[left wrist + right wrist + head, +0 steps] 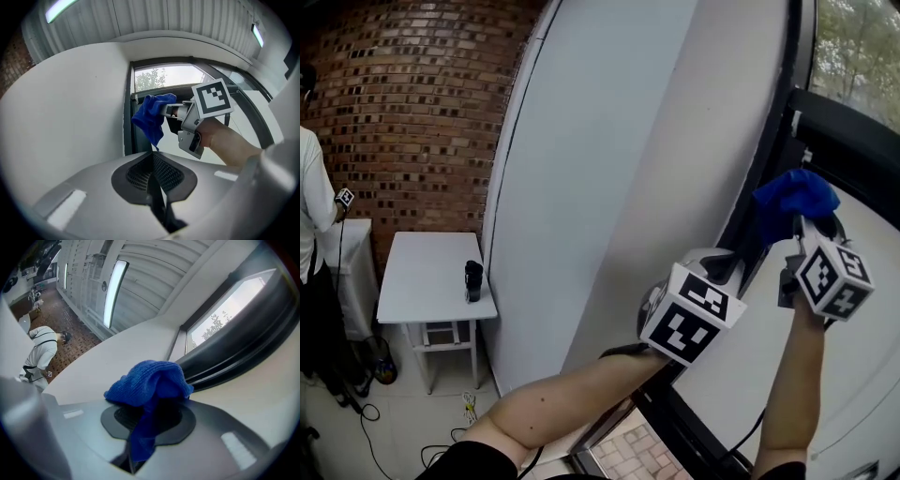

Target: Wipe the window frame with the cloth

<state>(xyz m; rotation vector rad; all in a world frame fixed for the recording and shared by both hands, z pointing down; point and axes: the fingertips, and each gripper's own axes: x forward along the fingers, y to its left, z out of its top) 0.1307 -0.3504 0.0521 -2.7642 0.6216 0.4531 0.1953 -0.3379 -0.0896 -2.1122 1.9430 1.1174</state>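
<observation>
Two grippers are raised near the window. The right gripper [811, 225] has its jaws clamped on the blue cloth [795, 194], which bunches above the jaws and is held up at the dark window frame [853, 141], close to its corner. The left gripper [724, 267] is just beside it and lower; its jaws are pressed together with nothing between them. Well apart, by the brick wall [412, 94], a small white table [412, 281] carries one dark container [473, 280]; what is inside it cannot be seen.
</observation>
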